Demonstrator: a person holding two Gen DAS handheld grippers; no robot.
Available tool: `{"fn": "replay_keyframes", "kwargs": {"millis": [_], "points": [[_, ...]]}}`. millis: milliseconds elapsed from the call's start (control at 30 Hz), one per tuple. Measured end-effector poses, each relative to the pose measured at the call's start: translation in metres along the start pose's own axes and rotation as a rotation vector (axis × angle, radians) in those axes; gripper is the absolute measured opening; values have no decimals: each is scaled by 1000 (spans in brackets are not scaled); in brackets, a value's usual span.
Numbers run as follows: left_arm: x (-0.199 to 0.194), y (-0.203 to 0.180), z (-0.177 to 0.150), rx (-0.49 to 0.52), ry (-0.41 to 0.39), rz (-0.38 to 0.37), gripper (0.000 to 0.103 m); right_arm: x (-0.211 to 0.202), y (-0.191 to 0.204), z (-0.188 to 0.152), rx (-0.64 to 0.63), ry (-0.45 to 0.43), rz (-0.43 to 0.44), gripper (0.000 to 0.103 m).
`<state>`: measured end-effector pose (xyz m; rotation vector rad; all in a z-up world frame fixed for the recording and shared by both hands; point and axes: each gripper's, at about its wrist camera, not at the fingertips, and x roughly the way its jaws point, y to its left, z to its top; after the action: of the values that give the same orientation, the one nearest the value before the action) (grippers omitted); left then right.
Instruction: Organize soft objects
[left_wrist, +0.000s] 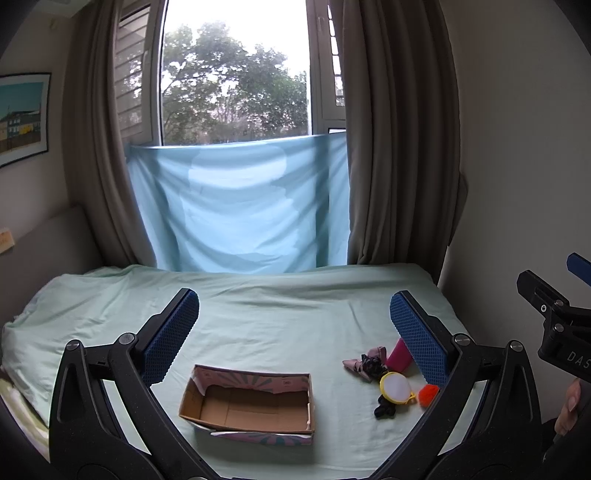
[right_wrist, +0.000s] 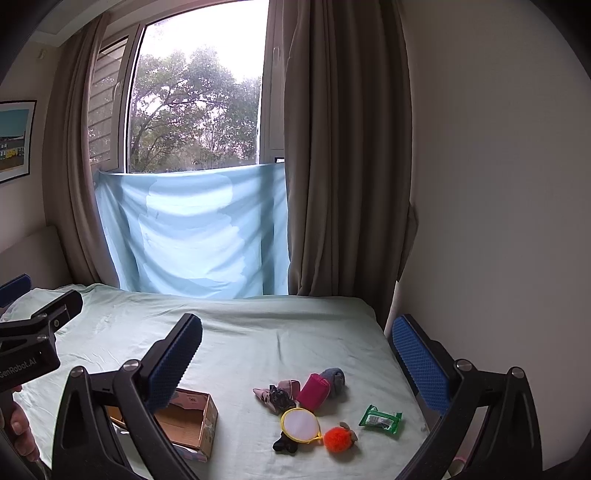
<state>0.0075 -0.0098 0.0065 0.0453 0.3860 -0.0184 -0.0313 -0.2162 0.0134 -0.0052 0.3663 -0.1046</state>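
Observation:
An open cardboard box (left_wrist: 251, 402) sits empty on the pale green bed; it also shows in the right wrist view (right_wrist: 192, 421). To its right lies a cluster of small items: a pink patterned cloth (right_wrist: 275, 395), a magenta pouch (right_wrist: 314, 392), a grey-blue sock (right_wrist: 335, 378), a yellow-rimmed round mesh pouch (right_wrist: 300, 424), a black soft piece (right_wrist: 285, 445), an orange fuzzy ball (right_wrist: 338, 438) and a green wipes packet (right_wrist: 381, 419). My left gripper (left_wrist: 293, 332) is open above the box. My right gripper (right_wrist: 295, 354) is open above the cluster. Both are empty.
The bed (left_wrist: 277, 306) meets a window wall with brown curtains (left_wrist: 399, 147) and a hung light blue sheet (left_wrist: 240, 206). A white wall (right_wrist: 498, 184) borders the bed's right edge. A headboard (left_wrist: 48, 243) stands at the left.

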Motion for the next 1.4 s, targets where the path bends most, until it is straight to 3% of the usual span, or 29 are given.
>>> {"fn": "replay_keyframes", "kwargs": {"millis": [400,767,1100,1400], "points": [[-1,1,1,9,9,-13,103,-3,1,-1,10,-14,-1,103],[42,-21,-19,35,103,-128,103,23,-28,-25,59,77,-125,103],[117,-100,-67,79,201,-161,103,96,-99,-80,58,228,-163,103],[219,-186,-126,172,265,-204,103,191,-168,-142,34,330,-179,103]]}}
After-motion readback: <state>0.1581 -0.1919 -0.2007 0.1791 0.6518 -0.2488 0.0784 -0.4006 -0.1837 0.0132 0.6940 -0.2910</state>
